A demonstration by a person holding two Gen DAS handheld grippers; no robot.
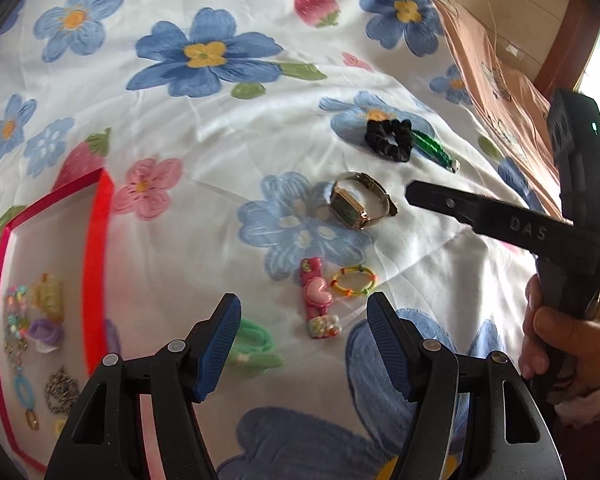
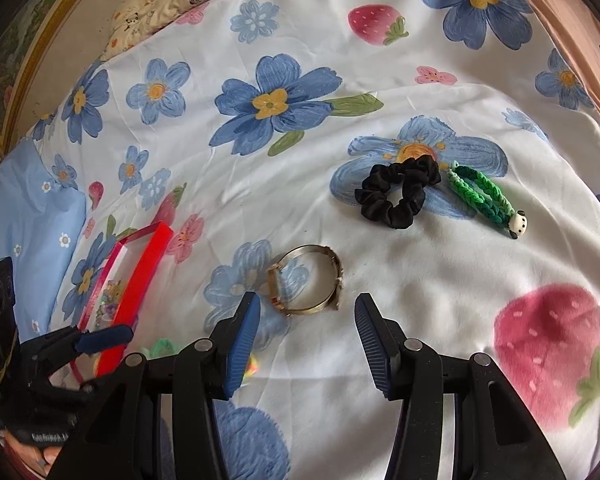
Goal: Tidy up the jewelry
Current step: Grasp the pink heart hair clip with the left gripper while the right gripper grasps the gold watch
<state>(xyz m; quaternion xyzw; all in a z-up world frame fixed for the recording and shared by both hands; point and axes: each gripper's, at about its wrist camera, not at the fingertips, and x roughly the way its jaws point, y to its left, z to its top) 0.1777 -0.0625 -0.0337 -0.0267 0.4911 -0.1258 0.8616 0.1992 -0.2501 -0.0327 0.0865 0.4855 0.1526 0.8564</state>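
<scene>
Gold-toned metal marks the watch [image 2: 305, 280], which lies on its side on the flowered sheet [image 2: 439, 288] just ahead of the right gripper [image 2: 305, 330]. That gripper's jaws are spread wide and grip nothing; the watch sits slightly toward the left finger, its band reaching into the gap between the blue pads [image 2: 244, 340] without touching either. Farther ahead and to the right lie a black scrunchie [image 2: 395, 192] and, just beside it, a green braided band [image 2: 479, 196] ending in a small panda charm.

In the left wrist view, the left gripper [image 1: 303, 344] is likewise wide open and empty, hovering over the sheet. Just beyond its tips lies a pink hair clip [image 1: 317, 304] with a heart on it, and touching or nearly touching that, a small yellow ring-shaped tie [image 1: 353, 280]. A pale green band [image 1: 256, 344] lies partly hidden behind the left finger. The watch [image 1: 359, 200] is farther off, with the right gripper's black finger [image 1: 479, 212] reaching toward it from the right, held by a hand [image 1: 571, 336].

Well to the left sits a red-rimmed tray [image 1: 96, 256], holding several small pieces: a beaded chain, a purple item, a yellowish clip and a metal chain.
</scene>
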